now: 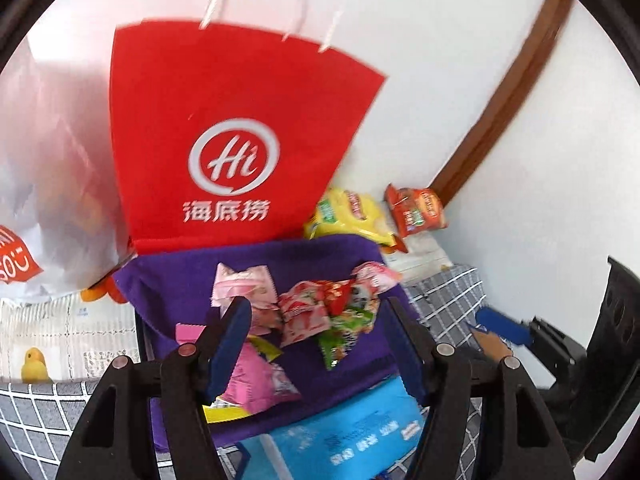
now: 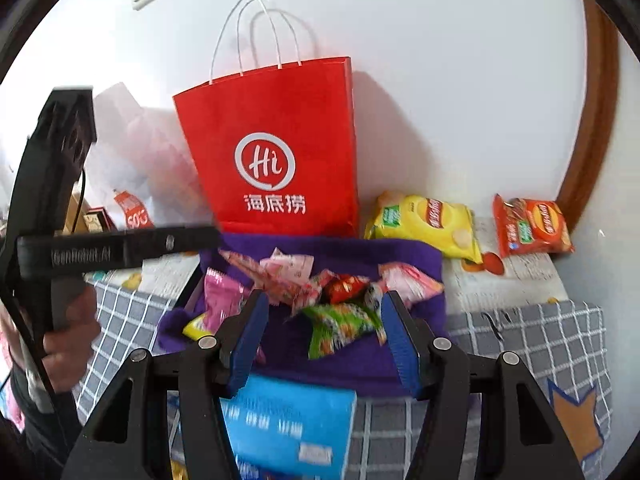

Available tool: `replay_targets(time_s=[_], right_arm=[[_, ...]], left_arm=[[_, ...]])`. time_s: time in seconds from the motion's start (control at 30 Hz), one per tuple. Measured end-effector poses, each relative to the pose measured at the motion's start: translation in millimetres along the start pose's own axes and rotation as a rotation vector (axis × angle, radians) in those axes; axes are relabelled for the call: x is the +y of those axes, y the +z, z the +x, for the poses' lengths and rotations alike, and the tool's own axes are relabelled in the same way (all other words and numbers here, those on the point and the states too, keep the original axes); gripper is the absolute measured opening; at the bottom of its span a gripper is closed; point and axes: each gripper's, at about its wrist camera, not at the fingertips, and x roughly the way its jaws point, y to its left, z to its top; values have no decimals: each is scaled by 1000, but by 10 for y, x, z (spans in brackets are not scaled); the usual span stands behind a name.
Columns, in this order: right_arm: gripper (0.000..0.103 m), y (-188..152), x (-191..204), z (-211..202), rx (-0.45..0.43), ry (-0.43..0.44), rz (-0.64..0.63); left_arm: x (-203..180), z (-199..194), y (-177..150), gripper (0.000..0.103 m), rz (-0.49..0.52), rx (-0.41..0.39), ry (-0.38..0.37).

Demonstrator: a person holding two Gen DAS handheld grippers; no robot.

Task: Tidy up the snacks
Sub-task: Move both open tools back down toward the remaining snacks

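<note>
A white wall (image 1: 460,60) with a brown curved trim backs a surface covered in a grey checked cloth (image 1: 452,304). In the left wrist view, a red paper bag (image 1: 224,132) with white handles stands against the wall behind a purple fabric bin (image 1: 320,256) in which small wrapped snacks (image 1: 316,312) are piled; a yellow chip bag (image 1: 352,212) and an orange chip bag (image 1: 418,210) lie beside it, and a blue box (image 1: 344,436) is seen below. The left gripper (image 1: 320,344) is held over the bin, its jaws parted, nothing between them. In the right wrist view, the right gripper (image 2: 324,340) is likewise seen with jaws apart and empty above the snacks (image 2: 340,320); the left gripper (image 2: 208,238) is gripped by a hand (image 2: 68,340).
</note>
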Motion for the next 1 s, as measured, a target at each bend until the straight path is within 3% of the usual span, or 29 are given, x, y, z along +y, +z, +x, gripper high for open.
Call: replay_targets(time_s=[0.2, 0.37, 0.47, 0.73, 1.0], right_arm=[[58, -256, -88, -432, -19, 1, 71], [58, -491, -91, -616, 30, 2, 90], [58, -634, -53, -621, 44, -8, 105], [58, -1096, 167, -289, 157, -21, 55], [58, -1486, 314, 196, 292, 83, 116]], left_arm=[[-202, -175, -49, 65, 27, -46, -43], [-268, -331, -78, 65, 13, -35, -21], [-273, -450, -173, 65, 16, -25, 29], [-102, -746, -640, 71, 24, 10, 86], [248, -839, -1113, 71, -37, 64, 126]])
